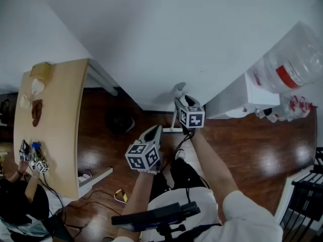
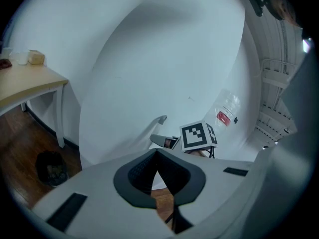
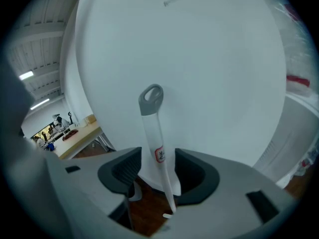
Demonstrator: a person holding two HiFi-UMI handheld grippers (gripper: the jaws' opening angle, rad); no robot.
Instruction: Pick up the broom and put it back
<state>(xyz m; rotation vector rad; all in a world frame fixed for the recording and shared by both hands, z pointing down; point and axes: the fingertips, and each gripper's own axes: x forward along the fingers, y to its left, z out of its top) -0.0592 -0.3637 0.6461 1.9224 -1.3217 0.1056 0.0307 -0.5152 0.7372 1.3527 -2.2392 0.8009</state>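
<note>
Broom [image 3: 152,128] stood near upright on floor at foot of white wall, long axis vertical, grey hanging loop on top. Handle framed straight ahead between jaws of right tongs [image 3: 155,172]; jaws spread wide, gap seen on both sides, nothing gripped. Right hand judged nearer. Left tongs [image 2: 157,158] pressed together, empty, held farther from wall, left of broom. Dark bin [image 1: 119,120] set on floor near table [image 1: 55,110] end; contents not made out.

Bright even light, soft shadows on the white wall [image 1: 166,44], fisheye warp, dark vignetted corners
</note>
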